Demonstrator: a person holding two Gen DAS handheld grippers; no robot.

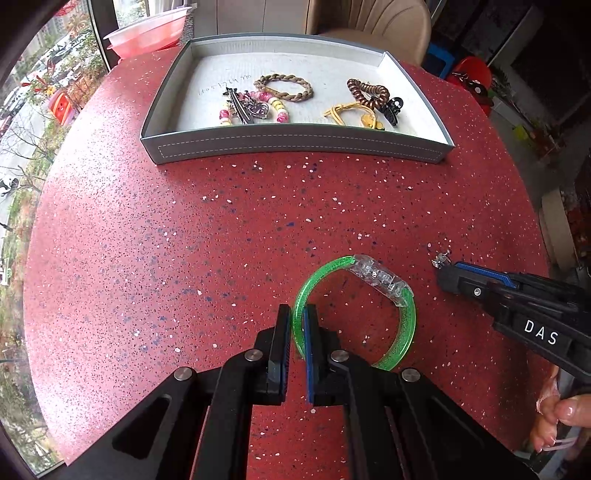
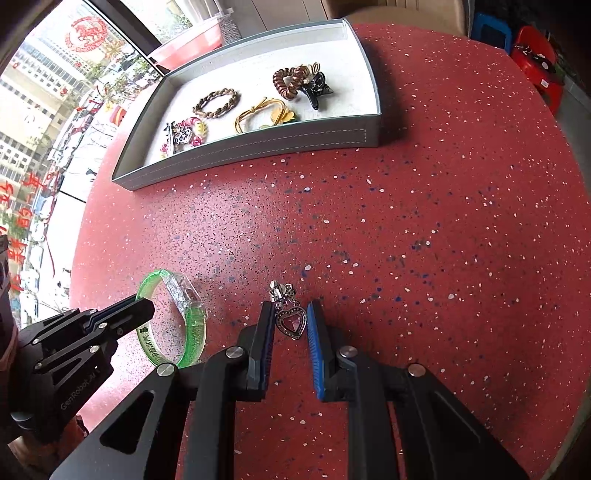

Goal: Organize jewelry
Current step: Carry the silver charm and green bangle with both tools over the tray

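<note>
A green glitter bangle [image 1: 404,332] with a clear plastic section lies on the red speckled table [image 1: 184,240]. My left gripper [image 1: 297,314] is shut on the bangle's left rim; it also shows in the right wrist view [image 2: 147,304] on the bangle [image 2: 194,332]. My right gripper [image 2: 290,314] is open, its fingers on either side of a silver heart pendant [image 2: 291,321] lying on the table. In the left wrist view the right gripper [image 1: 448,267] reaches in from the right, with the pendant's top [image 1: 441,257] at its tip.
A grey tray [image 1: 295,142] at the far side holds a braided bracelet [image 1: 288,86], a beaded bracelet [image 1: 275,107], a coil hair tie [image 1: 369,94], a black claw clip [image 1: 391,109] and a yellow cord [image 1: 351,112]. A pink bowl [image 1: 147,31] stands behind it.
</note>
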